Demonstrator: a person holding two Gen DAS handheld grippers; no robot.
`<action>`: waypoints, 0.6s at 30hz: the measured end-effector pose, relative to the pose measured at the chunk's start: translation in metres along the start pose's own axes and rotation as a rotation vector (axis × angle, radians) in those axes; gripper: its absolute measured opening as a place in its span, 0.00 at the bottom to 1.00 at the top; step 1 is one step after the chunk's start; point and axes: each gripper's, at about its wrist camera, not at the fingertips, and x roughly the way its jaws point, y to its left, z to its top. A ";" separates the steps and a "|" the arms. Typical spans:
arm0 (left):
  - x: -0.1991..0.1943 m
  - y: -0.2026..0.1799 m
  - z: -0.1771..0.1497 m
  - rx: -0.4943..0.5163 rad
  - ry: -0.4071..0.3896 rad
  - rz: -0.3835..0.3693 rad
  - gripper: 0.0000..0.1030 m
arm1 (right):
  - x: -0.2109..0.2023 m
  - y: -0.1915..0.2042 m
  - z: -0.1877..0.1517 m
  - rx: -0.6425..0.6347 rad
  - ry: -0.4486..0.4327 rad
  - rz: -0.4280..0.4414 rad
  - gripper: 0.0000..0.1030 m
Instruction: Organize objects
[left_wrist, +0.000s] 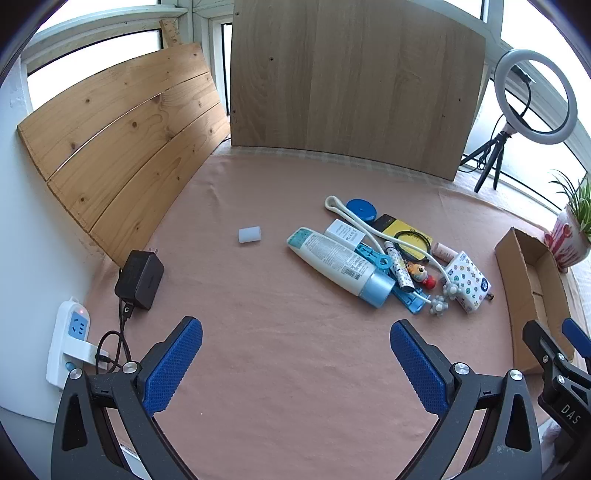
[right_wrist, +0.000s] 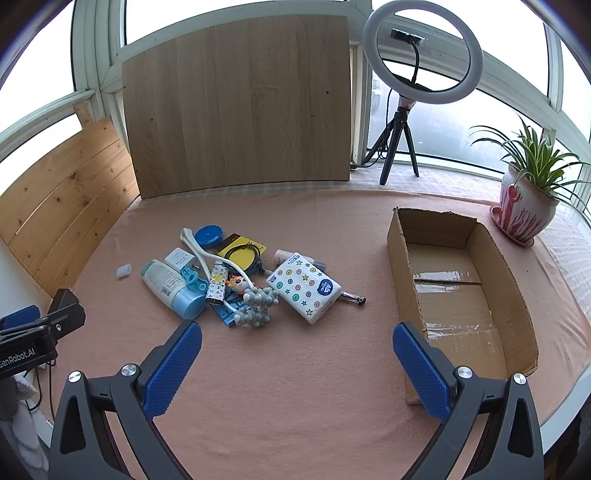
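Both grippers, left gripper (left_wrist: 295, 354) and right gripper (right_wrist: 297, 356), spread wide, empty; cluttered pile (right_wrist: 236, 277) beside open cardboard box (right_wrist: 517, 295)

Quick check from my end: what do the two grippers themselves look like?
Both match: black angular frames with silver round screw heads and blue dimple-textured pads lining the jaws. The left gripper body reads "GenRobot.AI" in white in the right wrist view; the right gripper shows white "DAS" lettering in the left wrist view. No sleeves visible.

Wood panels (right_wrist: 236, 107) against bright windows (right_wrist: 517, 122); pink tablecloth (right_wrist: 332, 369).
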 end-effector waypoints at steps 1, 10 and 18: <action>0.001 0.000 0.000 0.000 0.003 -0.001 1.00 | 0.001 0.000 0.000 -0.001 0.002 -0.002 0.99; 0.006 -0.008 0.001 0.006 0.012 -0.005 1.00 | 0.006 -0.004 0.001 0.007 0.015 -0.011 0.99; 0.008 -0.007 0.001 0.015 0.015 -0.011 1.00 | 0.009 -0.002 0.001 0.005 0.019 -0.020 0.99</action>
